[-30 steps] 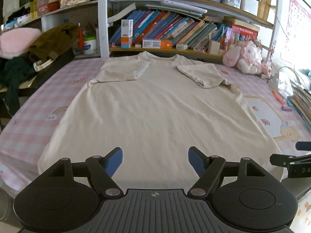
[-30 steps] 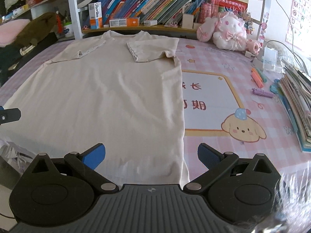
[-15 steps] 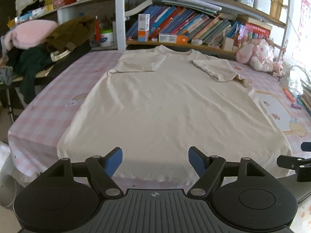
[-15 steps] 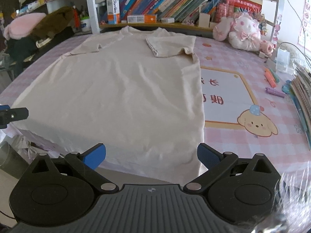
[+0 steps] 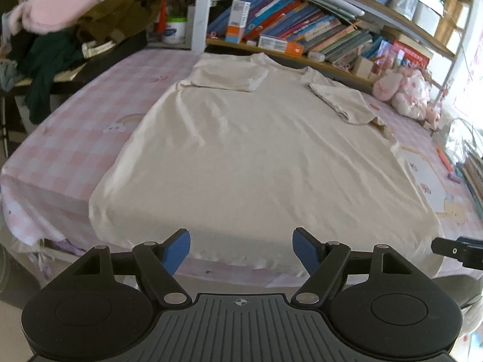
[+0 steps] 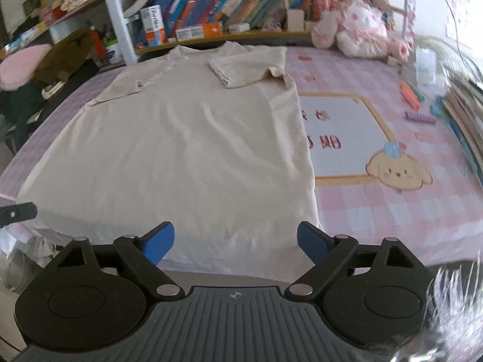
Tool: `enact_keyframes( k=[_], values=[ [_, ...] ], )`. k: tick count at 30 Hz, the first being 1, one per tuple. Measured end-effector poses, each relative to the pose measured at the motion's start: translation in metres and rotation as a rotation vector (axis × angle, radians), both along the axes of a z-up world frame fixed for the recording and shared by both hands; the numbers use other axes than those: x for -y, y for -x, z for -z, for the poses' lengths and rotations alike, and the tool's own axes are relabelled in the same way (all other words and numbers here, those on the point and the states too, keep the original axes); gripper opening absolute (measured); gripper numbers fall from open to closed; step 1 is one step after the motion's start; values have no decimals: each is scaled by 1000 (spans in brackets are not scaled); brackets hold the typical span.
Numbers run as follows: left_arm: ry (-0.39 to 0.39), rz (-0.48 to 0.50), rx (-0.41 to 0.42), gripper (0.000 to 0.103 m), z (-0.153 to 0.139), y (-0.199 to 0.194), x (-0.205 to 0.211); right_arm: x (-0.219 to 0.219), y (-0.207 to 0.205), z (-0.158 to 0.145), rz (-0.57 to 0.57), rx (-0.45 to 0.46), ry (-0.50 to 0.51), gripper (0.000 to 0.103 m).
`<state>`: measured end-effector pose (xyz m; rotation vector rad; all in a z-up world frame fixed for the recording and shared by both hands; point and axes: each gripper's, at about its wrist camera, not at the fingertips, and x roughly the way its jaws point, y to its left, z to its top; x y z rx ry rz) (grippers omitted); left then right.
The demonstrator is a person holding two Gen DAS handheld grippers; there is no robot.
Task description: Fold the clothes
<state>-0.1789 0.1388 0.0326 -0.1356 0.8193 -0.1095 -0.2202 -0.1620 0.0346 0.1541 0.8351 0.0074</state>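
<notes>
A cream T-shirt (image 5: 256,150) (image 6: 193,144) lies flat on the pink checked table, both short sleeves folded in over its chest, its hem hanging over the near edge. My left gripper (image 5: 241,249) hovers open just before the hem's left half, with nothing between its blue pads. My right gripper (image 6: 235,242) hangs over the hem's right corner; its jaws are closing, the pads still apart and off the cloth. Each view catches the tip of the other gripper at its side edge.
A bookshelf (image 5: 317,36) runs along the far side. Piled clothes (image 5: 60,39) sit at the far left. Plush toys (image 6: 359,33) lie at the far right. A cartoon-dog mat (image 6: 347,138), pens (image 6: 413,99) and stacked books (image 6: 465,120) lie to the right.
Both grippers have drawn back toward the table's near edge, so the hem and table front now show. The right gripper's jaws have narrowed a little; the left gripper's stand unchanged.
</notes>
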Motion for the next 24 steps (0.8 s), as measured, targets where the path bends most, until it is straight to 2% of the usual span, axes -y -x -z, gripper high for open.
enact_keyframes(
  k=[4,16,24],
  values=[
    [-16,-26,8,77,-1,-2,-10,0,-2,1,29,-17,-20,75],
    [-17,14,25,77,-3,-13,-26,-3,-2,-3,83,-12,-13,75],
    [-25,-10,14,77,-3,-16,-45,3,0,-5,123,-16,-15,75]
  ],
)
